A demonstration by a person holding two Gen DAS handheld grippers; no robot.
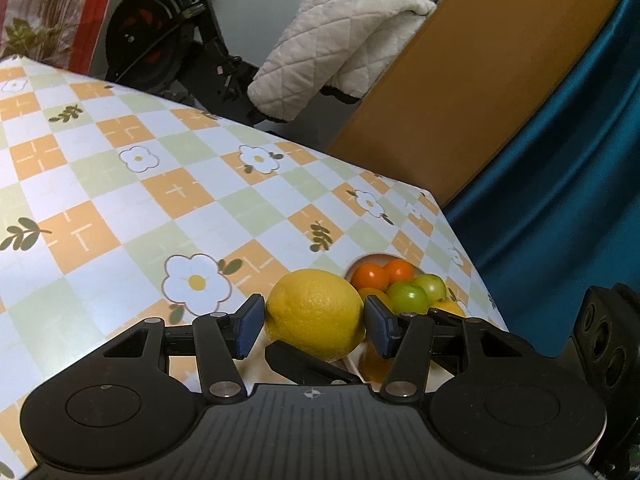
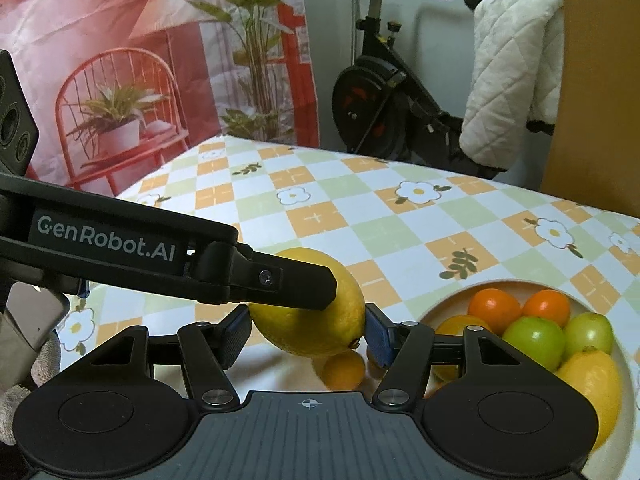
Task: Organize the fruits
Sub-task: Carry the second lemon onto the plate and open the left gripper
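Observation:
A big yellow lemon (image 1: pixel 316 314) sits between the blue pads of my left gripper (image 1: pixel 316 326), which touch its sides. In the right wrist view the same lemon (image 2: pixel 316 320) is also between the pads of my right gripper (image 2: pixel 306 336), and the left gripper's finger (image 2: pixel 280 280) crosses over it. A bowl (image 2: pixel 448 300) to the right holds two oranges (image 2: pixel 494 306), two green fruits (image 2: pixel 534 340) and another lemon (image 2: pixel 592 380). A small orange (image 2: pixel 344 370) lies on the table under the held lemon. The bowl's fruit also shows in the left wrist view (image 1: pixel 400 284).
The table has a checkered floral cloth (image 1: pixel 160 200); its right edge (image 1: pixel 476 276) runs close to the bowl. Beyond the table stand an exercise bike (image 2: pixel 380 108), a white quilted cover (image 2: pixel 508 76), a brown board (image 1: pixel 480 64) and a blue curtain (image 1: pixel 568 184).

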